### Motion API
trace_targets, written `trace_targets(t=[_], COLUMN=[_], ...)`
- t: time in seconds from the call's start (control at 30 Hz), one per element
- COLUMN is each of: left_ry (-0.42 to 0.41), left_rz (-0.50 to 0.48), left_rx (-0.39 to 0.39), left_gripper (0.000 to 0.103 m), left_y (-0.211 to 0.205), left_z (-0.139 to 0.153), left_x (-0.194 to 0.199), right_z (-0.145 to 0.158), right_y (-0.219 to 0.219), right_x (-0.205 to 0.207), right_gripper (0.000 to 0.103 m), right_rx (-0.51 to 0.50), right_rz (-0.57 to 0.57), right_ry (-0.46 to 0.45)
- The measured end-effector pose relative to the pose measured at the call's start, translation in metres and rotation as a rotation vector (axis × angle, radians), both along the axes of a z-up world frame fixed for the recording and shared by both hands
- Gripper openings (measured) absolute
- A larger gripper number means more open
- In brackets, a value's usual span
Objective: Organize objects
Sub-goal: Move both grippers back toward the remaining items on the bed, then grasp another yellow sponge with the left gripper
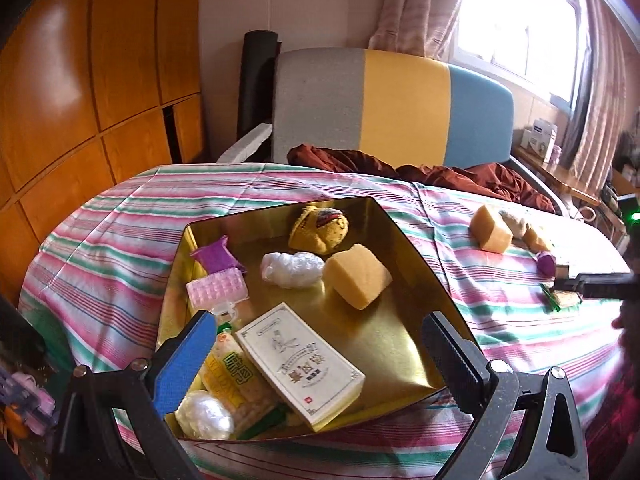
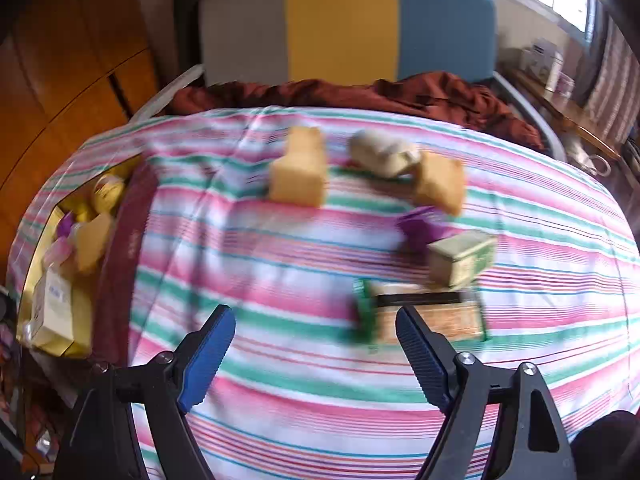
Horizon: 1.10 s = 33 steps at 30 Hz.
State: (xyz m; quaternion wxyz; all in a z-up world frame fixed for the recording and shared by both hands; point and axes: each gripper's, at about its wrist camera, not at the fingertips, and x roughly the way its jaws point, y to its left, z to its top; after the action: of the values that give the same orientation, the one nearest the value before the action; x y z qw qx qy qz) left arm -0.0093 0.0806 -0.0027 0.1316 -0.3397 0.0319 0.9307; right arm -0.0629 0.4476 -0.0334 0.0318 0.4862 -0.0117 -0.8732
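Note:
A gold tray (image 1: 408, 240) lies on the striped bedspread and holds a white box (image 1: 300, 364), a yellow sponge (image 1: 356, 276), a knitted yellow toy (image 1: 320, 228), a white plastic wad (image 1: 292, 268), purple and pink items and a snack pack. My left gripper (image 1: 320, 364) is open and empty over the tray's near edge. My right gripper (image 2: 316, 356) is open and empty above the bedspread, just short of a green-edged packet (image 2: 424, 316). Beyond lie a small tin box (image 2: 460, 258), a purple item (image 2: 420, 228), two sponges (image 2: 298, 172) and a beige lump (image 2: 384, 152). The right view is blurred.
The tray also shows at the left edge of the right wrist view (image 2: 108, 264). A rumpled brown blanket (image 2: 360, 92) lies at the bed's far end before a grey, yellow and blue headboard (image 2: 344, 20). Wooden cabinets (image 1: 80, 80) stand left; a window and side table are at the right.

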Motion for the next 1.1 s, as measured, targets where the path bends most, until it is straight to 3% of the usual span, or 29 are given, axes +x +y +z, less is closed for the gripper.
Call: trace_targets(t=[0.27,0.5,0.9,1.1], left_ry=[0.012,-0.004,-0.03,-0.135], left_rz=[-0.062,-0.149,-0.326,-0.365], left_rx=[-0.029,-0.03,-0.047,-0.076], left_gripper=[0.103,0.103,0.103,0.103], left_y=[0.027,0.063,0.173,0.235], left_z=[0.005,0.009,0.018,-0.003], left_x=[0.0,-0.007,-0.044,-0.084], right_z=[0.007,-0.012,-0.017,-0.017], right_y=[0.086,0.142,0.156,0.158], right_x=[-0.011,-0.001,0.003,0.004], right_gripper=[0.084,0.084,0.084,0.084], right_rx=[0.008,-0.16,-0.271,-0.304], right_rz=[-0.224,-0.444,-0.467,-0.456], right_ry=[0.047,0.026,0.003,0.003])
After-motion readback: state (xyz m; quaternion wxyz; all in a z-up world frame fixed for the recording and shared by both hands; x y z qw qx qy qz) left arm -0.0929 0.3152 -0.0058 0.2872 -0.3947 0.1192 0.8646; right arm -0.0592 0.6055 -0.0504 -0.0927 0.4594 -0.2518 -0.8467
